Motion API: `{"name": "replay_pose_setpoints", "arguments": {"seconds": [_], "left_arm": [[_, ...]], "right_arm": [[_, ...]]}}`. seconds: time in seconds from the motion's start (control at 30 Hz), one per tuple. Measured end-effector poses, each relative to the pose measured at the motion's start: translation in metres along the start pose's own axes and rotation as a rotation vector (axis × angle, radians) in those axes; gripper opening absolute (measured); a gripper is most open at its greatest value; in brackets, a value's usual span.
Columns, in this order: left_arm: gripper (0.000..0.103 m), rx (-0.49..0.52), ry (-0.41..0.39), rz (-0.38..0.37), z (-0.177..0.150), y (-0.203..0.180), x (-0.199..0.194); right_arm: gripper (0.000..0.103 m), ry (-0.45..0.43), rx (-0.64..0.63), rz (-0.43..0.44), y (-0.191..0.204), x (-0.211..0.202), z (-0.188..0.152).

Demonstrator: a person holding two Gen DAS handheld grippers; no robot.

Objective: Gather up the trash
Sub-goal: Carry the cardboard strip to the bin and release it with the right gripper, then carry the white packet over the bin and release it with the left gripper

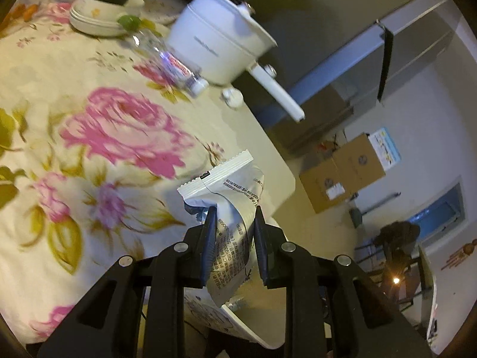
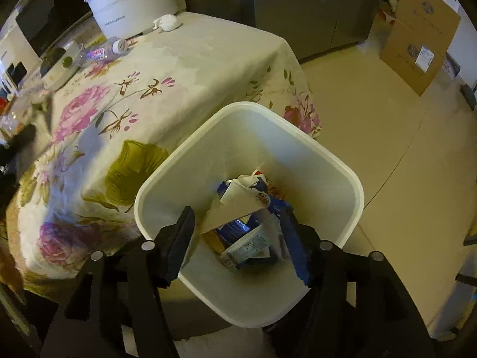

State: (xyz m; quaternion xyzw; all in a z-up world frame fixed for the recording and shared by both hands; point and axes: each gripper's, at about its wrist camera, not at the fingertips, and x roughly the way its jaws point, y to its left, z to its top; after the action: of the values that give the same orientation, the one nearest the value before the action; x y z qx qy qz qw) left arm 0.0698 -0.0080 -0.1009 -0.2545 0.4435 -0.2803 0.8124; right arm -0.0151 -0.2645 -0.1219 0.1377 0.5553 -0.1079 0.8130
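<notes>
A: White crinkled film: a wrapper [image 1: 231, 179], pinched mid-body in the left claw [image 1: 235, 210], sealed top sticking out ahead of the fingertips, tail hanging down behind them. Held clear of the floral desk [image 1: 89, 137], just over its edge.

B: Thin hold, though. Slick film between two narrow pads [image 1: 210, 238]. Likely to slide out on any quick swing and land on the floor rather than in the bin.

A: Right claw [image 2: 237, 213] spread wide, gripping nothing, hovering directly above the white bin [image 2: 190, 146]. Other wrappers and cartons [image 2: 247, 238] piled at the bottom, straight ahead of its fingertips.

B: Risk of crowding, then: two claws over one opening, a knock on the rim, a tipped bin. Better to pull the right one aside first.

A: Also light enough to flutter. If released too high or off-centre, apt to drift past the rim.

B: And more waiting on the desk: a plastic bottle [image 1: 176, 65] lying far ahead and left of the left claw, a crumpled white wad [image 1: 232, 97] nearly straight ahead, beside the white pot [image 1: 214, 38]. Easy to roll that bottle off the edge with a clumsy approach.
</notes>
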Motion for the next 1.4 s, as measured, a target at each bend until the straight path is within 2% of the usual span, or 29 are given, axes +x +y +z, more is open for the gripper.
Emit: {"name": "replay_pose_setpoints", "arguments": {"seconds": [0.1, 0.17, 0.2, 0.3, 0.37, 0.43, 0.5, 0.73, 0.83, 0.87, 0.9, 0.97, 1.1, 1.2, 1.4], "left_arm": [[0.024, 0.015, 0.027, -0.008, -0.009, -0.007, 0.010], [0.024, 0.025, 0.044, -0.019, -0.013, -0.013, 0.015], [0.024, 0.035, 0.053, -0.026, -0.015, -0.017, 0.019], [0.025, 0.091, 0.087, -0.057, -0.024, -0.033, 0.029], [0.025, 0.152, 0.122, -0.076, -0.034, -0.050, 0.039], [0.025, 0.196, 0.151, -0.085, -0.042, -0.061, 0.047], [0.025, 0.235, 0.187, -0.088, -0.054, -0.071, 0.057], [0.029, 0.261, 0.266, -0.091, -0.070, -0.079, 0.087], [0.037, 0.265, 0.319, -0.101, -0.075, -0.079, 0.098], [0.043, 0.265, 0.335, -0.085, -0.077, -0.078, 0.102], [0.050, 0.262, 0.336, -0.081, -0.078, -0.078, 0.101], [0.056, 0.251, 0.336, -0.083, -0.076, -0.076, 0.099], [0.058, 0.221, 0.287, -0.089, -0.064, -0.071, 0.083], [0.059, 0.190, 0.230, -0.085, -0.048, -0.064, 0.067], [0.062, 0.109, 0.133, -0.059, -0.019, -0.036, 0.037]], "right_arm": [[0.067, -0.032, 0.025, -0.004, -0.009, -0.006, -0.001], [0.071, -0.095, 0.036, -0.030, -0.012, -0.017, 0.000], [0.075, -0.146, 0.038, -0.061, -0.013, -0.025, 0.001], [0.080, -0.405, 0.011, -0.242, -0.008, -0.059, 0.004], [0.083, -0.524, 0.000, -0.310, -0.005, -0.074, 0.003], [0.086, -0.618, 0.001, -0.359, -0.005, -0.087, 0.003], [0.087, -0.660, 0.009, -0.379, -0.006, -0.092, 0.005], [0.087, -0.648, 0.042, -0.374, -0.014, -0.089, 0.011], [0.087, -0.641, 0.043, -0.368, -0.012, -0.089, 0.010], [0.088, -0.635, 0.042, -0.364, -0.011, -0.088, 0.009], [0.088, -0.628, 0.040, -0.361, -0.011, -0.088, 0.009], [0.088, -0.611, 0.038, -0.352, -0.009, -0.085, 0.010], [0.090, -0.574, 0.036, -0.321, -0.005, -0.079, 0.014], [0.092, -0.504, 0.020, -0.273, 0.001, -0.069, 0.019], [0.093, -0.269, -0.071, -0.124, 0.031, -0.033, 0.035]]}}
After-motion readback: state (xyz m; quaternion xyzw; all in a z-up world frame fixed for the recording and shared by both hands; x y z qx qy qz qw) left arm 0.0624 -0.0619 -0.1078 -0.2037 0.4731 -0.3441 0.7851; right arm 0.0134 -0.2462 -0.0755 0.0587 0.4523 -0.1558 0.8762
